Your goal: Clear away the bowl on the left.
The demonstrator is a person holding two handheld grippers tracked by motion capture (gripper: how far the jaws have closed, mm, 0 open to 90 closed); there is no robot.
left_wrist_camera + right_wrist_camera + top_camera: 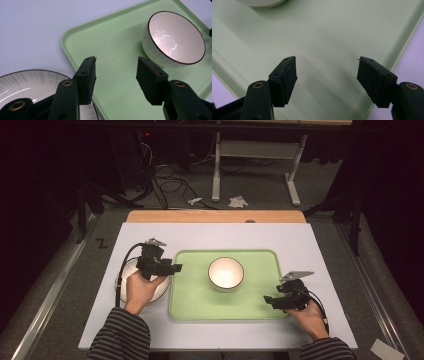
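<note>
A pale green tray point(195, 305) with rounded corners and a raised rim lay in the middle of a light grey table point(215, 237). On it, a little toward twelve o'clock from the tray's centre, sat a small white bowl point(226, 273) with a thin dark rim and a glossy inside that caught the light. In the left gripper view the bowl point(175, 37) showed faint ribbing on its outer wall and stood upright, with nothing in it.

Off the tray, just beside its nine o'clock edge, lay a white plate point(161, 290) with a dark rim and fine grey streaks running in toward its centre; in the left gripper view the plate point(27, 82) touched or nearly touched the tray's edge, which one could not be told.

The left claw point(176, 267) hung over the plate and the tray's nine o'clock edge, its jaws spread apart with nothing between them. The bowl lay toward three o'clock from it, apart from the jaws; in that claw's own view point(116, 80) the bowl sat at about one o'clock beyond the tips.

The right claw point(269, 300) hovered over the tray's corner at about four o'clock, jaws likewise released and empty point(327, 80). The bowl stood toward ten o'clock from it, apart, and only its lower edge point(262, 3) showed in the right gripper view.
</note>
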